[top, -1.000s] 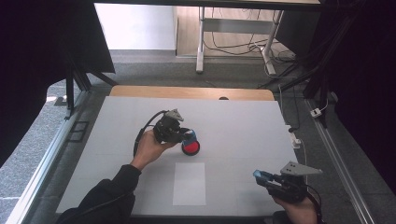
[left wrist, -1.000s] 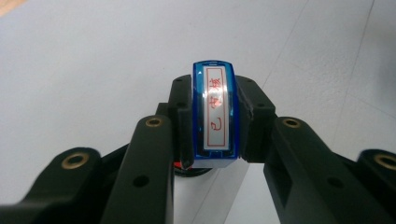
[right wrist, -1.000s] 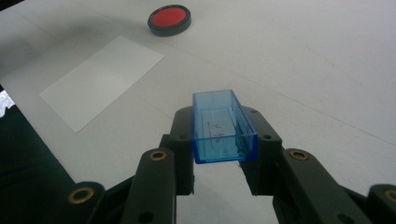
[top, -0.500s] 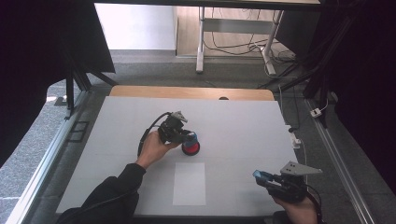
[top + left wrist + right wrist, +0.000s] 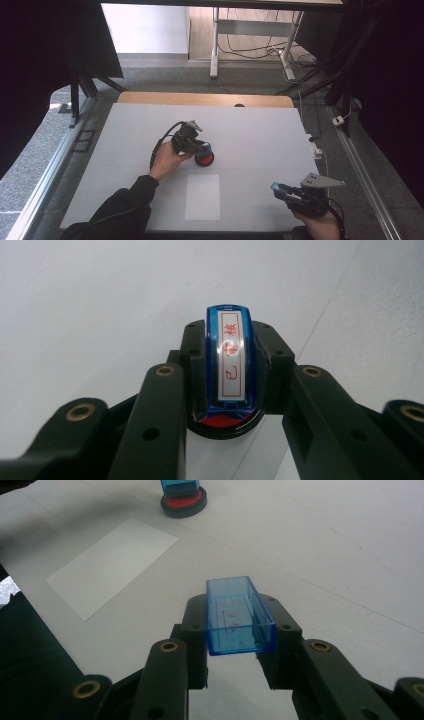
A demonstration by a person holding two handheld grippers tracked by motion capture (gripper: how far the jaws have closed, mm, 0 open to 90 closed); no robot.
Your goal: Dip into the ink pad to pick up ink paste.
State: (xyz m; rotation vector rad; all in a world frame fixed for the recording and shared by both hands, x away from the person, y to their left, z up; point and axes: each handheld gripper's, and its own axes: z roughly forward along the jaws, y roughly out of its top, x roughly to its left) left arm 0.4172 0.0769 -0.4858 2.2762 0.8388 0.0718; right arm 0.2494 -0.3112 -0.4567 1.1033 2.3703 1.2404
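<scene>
Jaws of the left gripper [image 5: 200,148] clamp a blue translucent plastic stamp [image 5: 231,357], pressing it onto the round red ink pad [image 5: 204,159] for inking; right gripper [image 5: 283,190] grips its removed blue transparent cap [image 5: 239,615], near the white paper sheet [image 5: 202,197] awaiting the imprint

Count, per kind:

- Grippers: 2, both black w/ two jaws. Left gripper [image 5: 202,148] mid-desk, right gripper [image 5: 281,189] at near right edge.
- Hands: 2, one per gripper.
- Blue translucent plastic stamp w/ white label and red characters [image 5: 229,360]: 1, clamped in left gripper.
- Round black ink pad w/ red centre [image 5: 204,159]: 1, under the stamp.
- Blue translucent plastic rectangular cap, open-topped [image 5: 237,615]: 1, clamped in right gripper.
- White rectangular paper sheet [image 5: 202,196]: 1, flat on desk, near the ink pad on the person's side.
- White-topped desk [image 5: 260,135]: 1.

Blue plastic pieces total: 2 (stamp + cap).
</scene>
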